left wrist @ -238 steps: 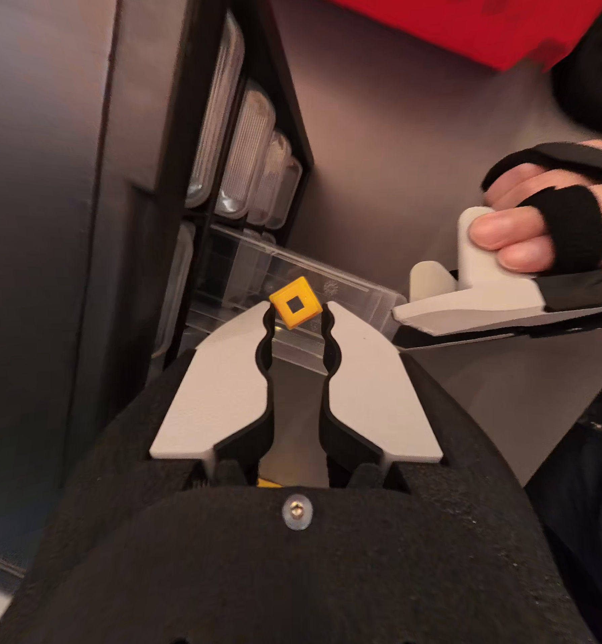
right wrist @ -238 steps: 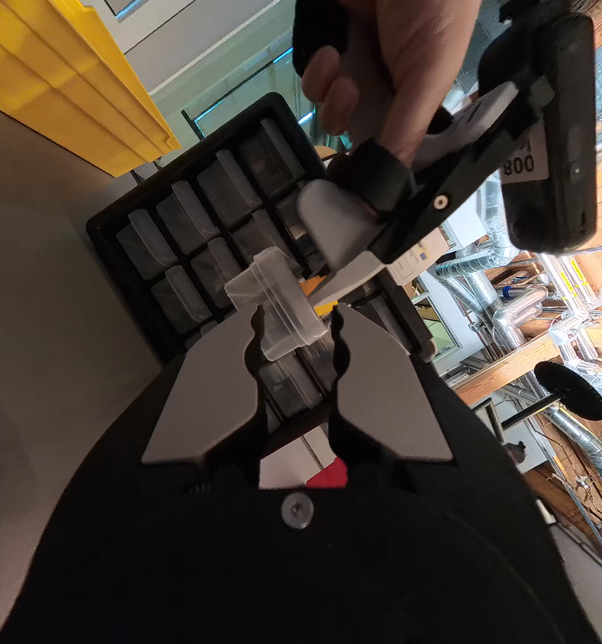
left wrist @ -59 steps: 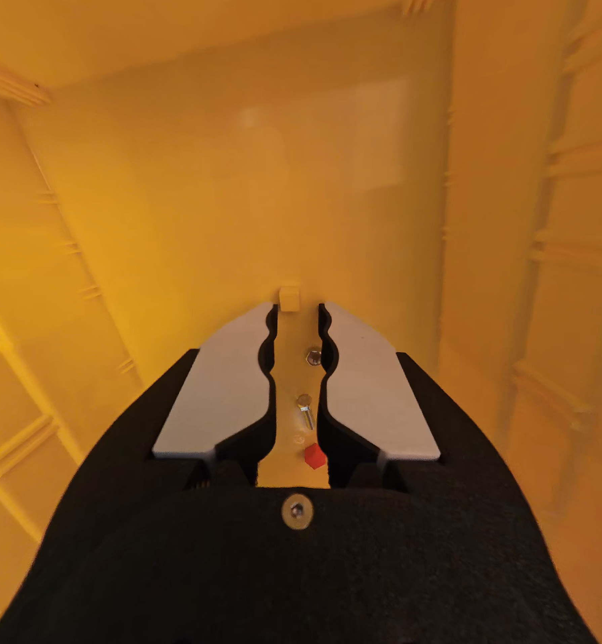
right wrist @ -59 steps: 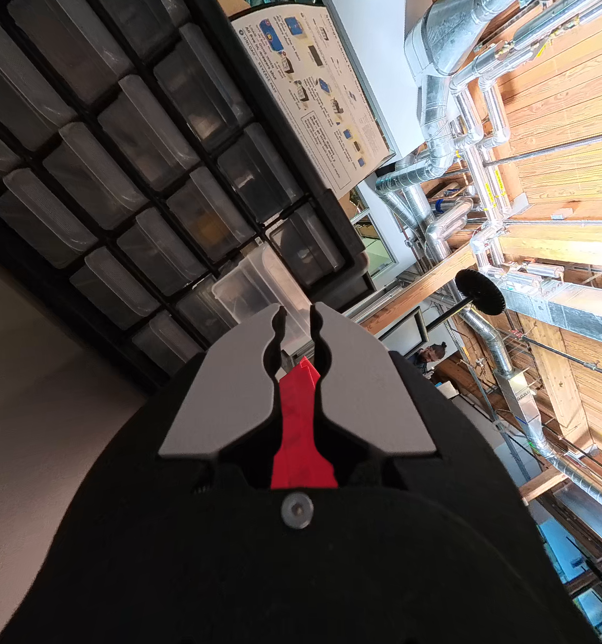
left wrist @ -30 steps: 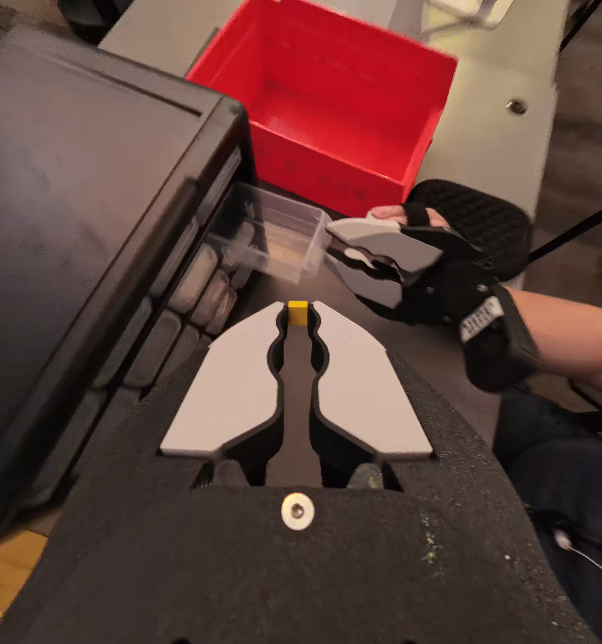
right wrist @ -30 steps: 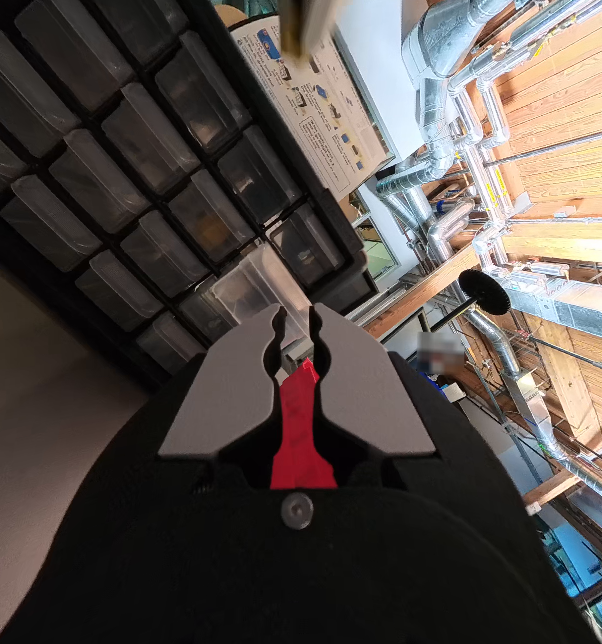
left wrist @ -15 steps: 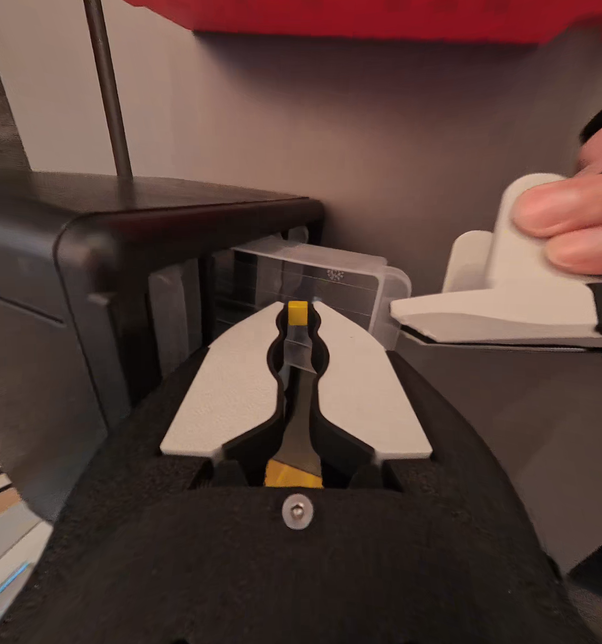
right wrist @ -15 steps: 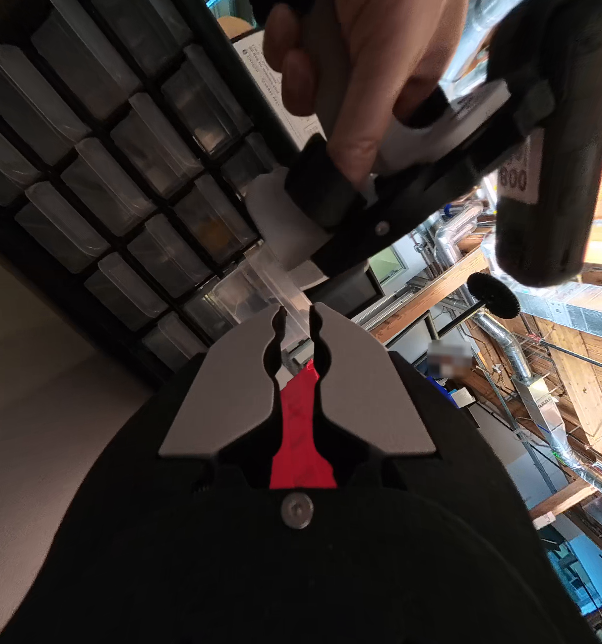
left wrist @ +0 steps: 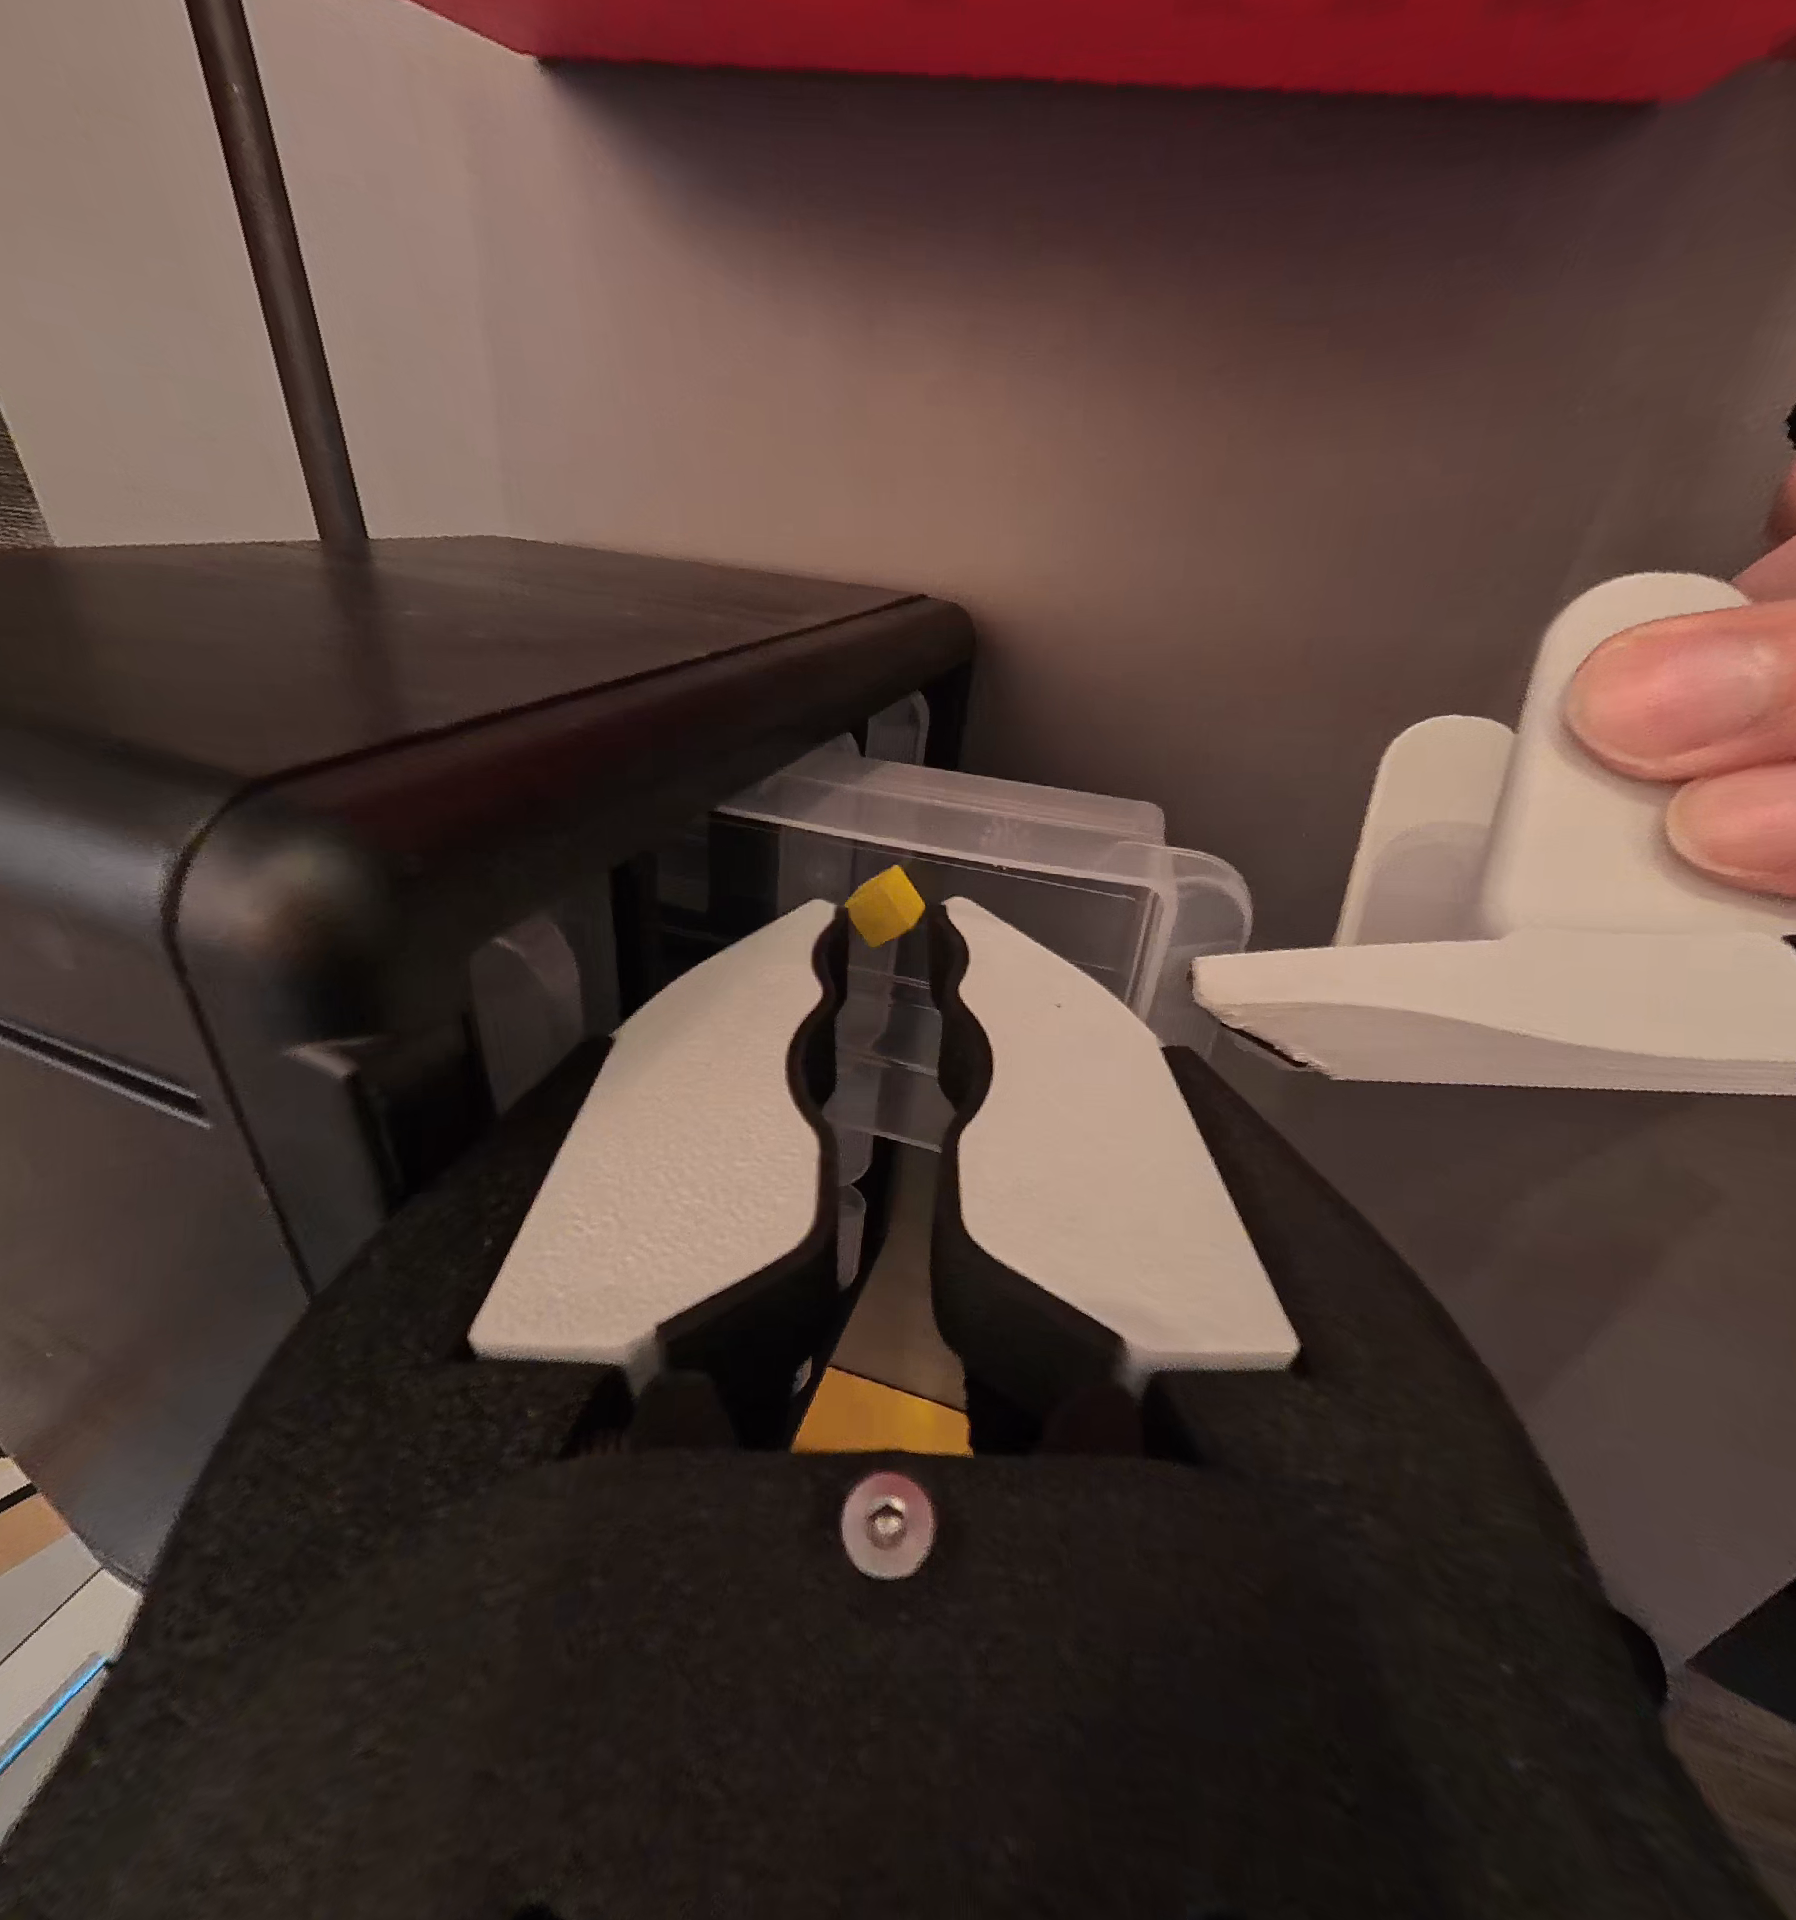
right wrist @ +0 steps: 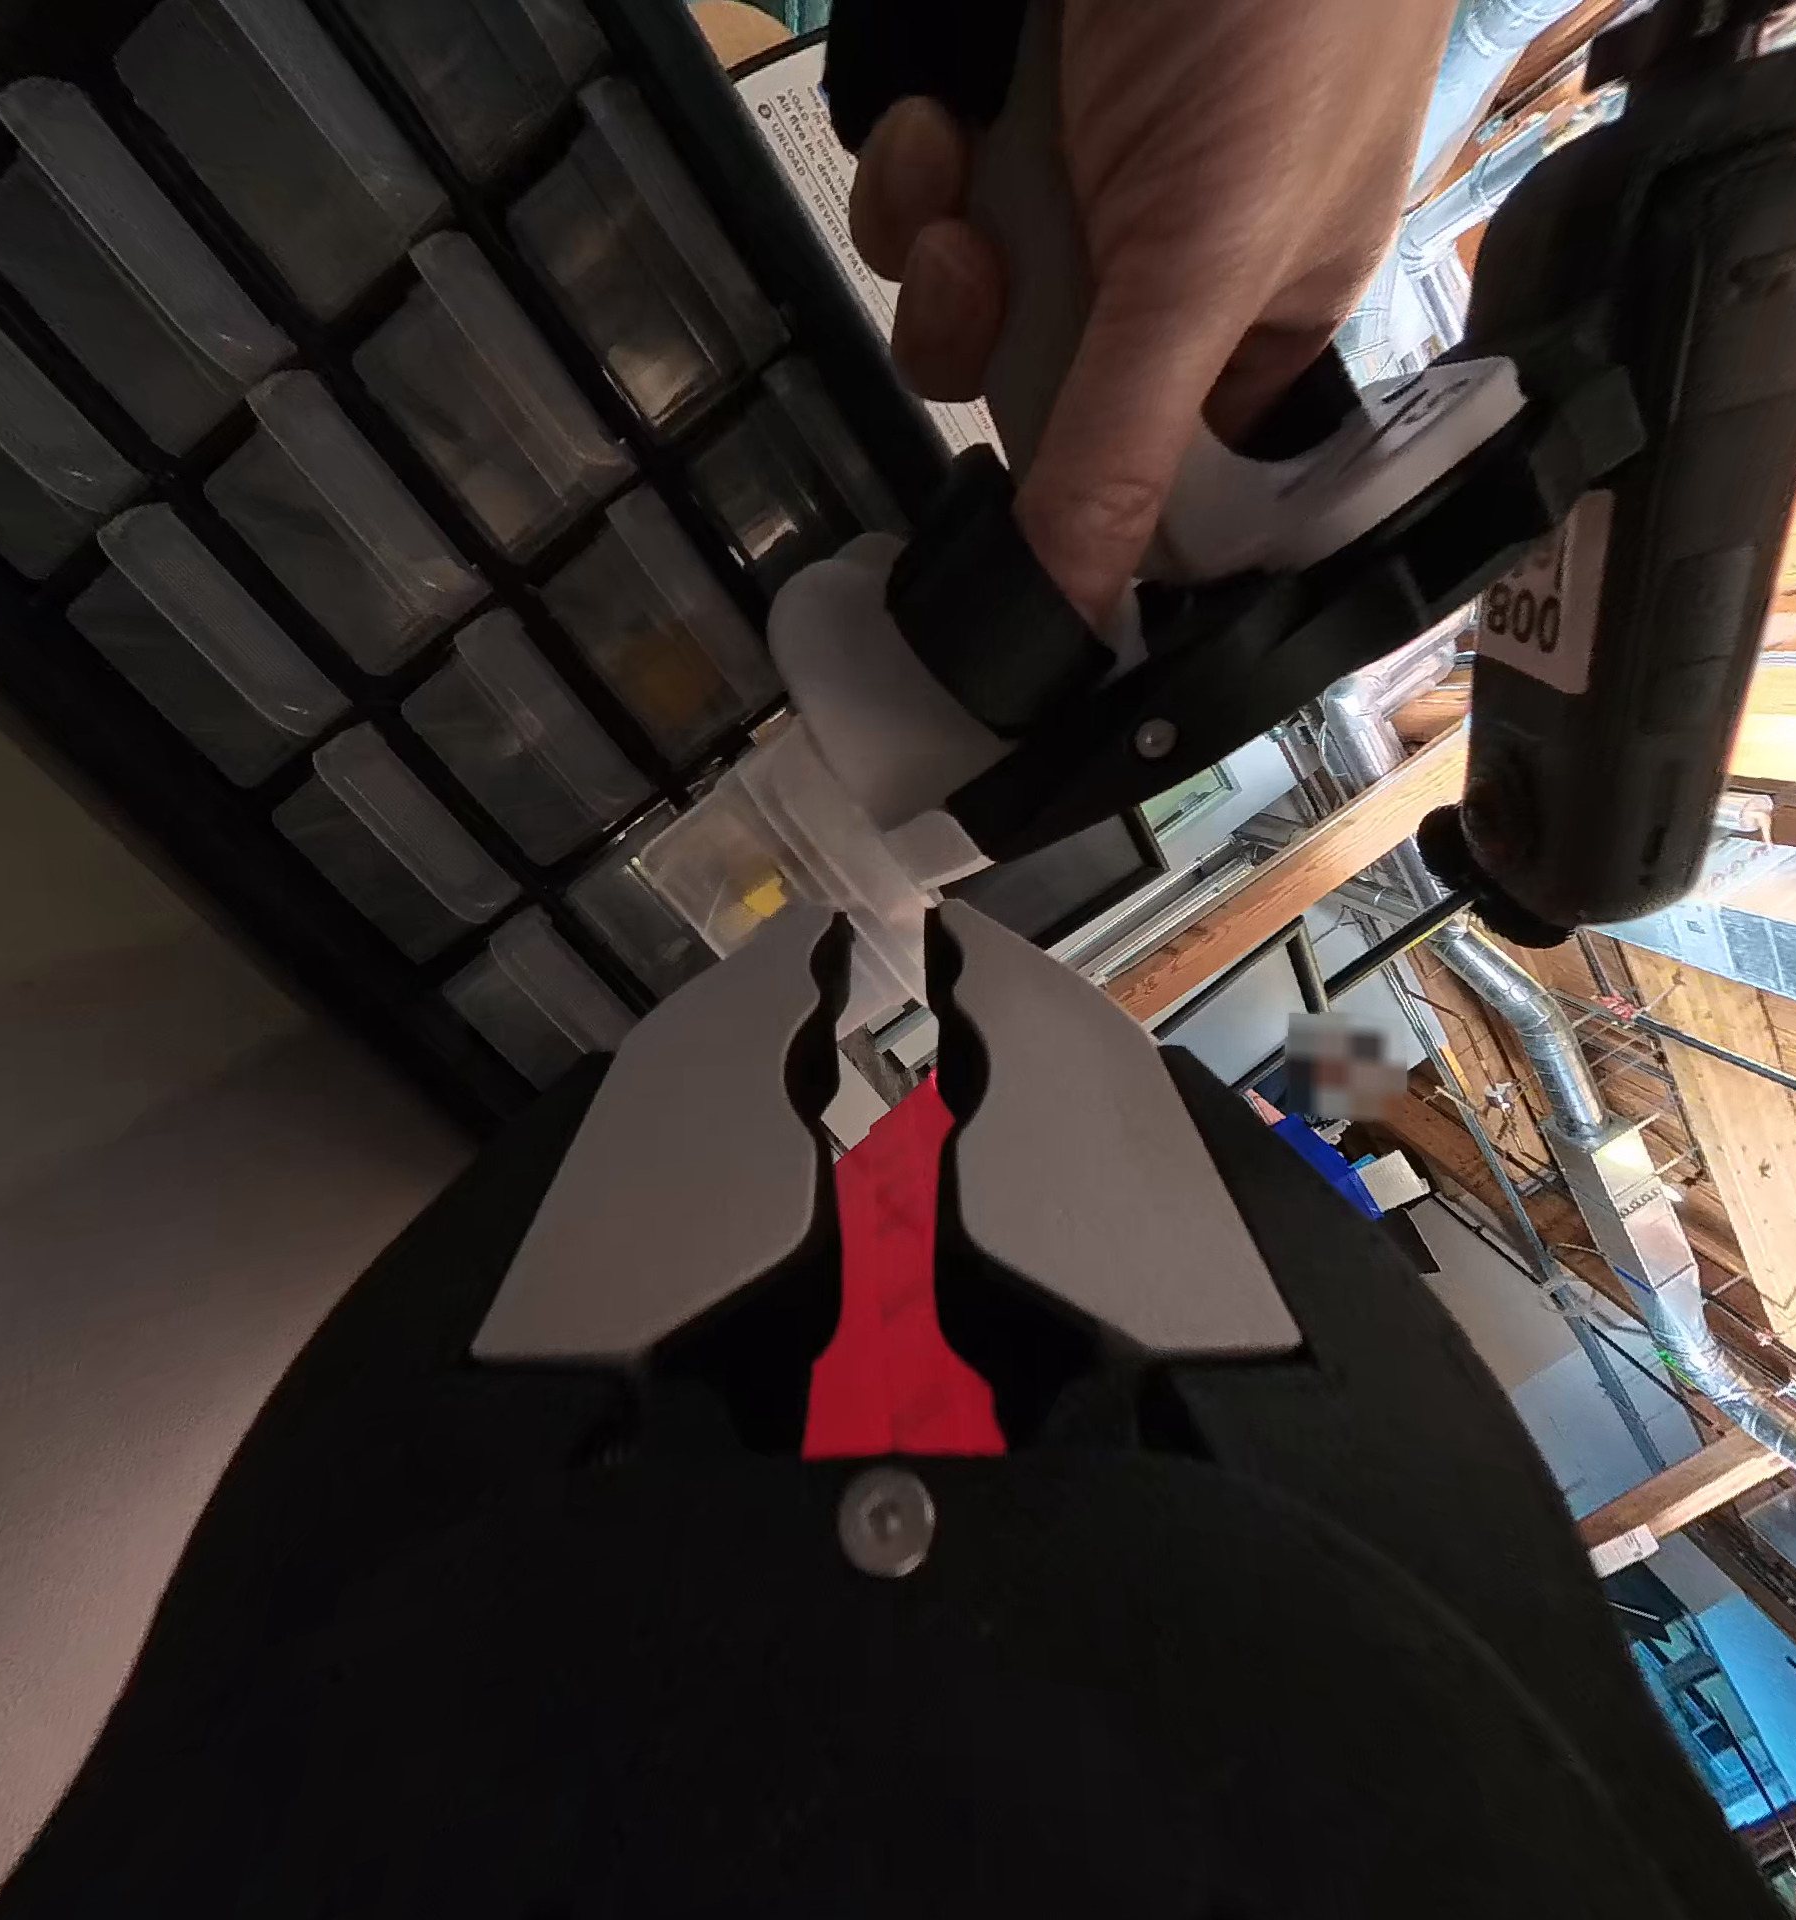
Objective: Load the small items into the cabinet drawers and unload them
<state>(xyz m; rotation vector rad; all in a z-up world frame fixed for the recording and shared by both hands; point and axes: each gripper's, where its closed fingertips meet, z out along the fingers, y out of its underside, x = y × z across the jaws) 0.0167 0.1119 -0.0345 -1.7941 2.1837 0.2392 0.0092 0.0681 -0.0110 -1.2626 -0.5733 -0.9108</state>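
Between the parted tips of the left gripper [left wrist: 889, 912] a small yellow cube [left wrist: 883, 905] sits loose, no longer pinched, over the pulled-out clear drawer [left wrist: 987, 883] of the black cabinet [left wrist: 374, 717]; the right gripper [right wrist: 886, 923] clamps that drawer's front lip, red bin [left wrist: 1185, 42] beyond

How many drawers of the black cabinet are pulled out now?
1: the clear drawer at the cabinet end, its front tab in the right gripper. Other visible drawers look closed.
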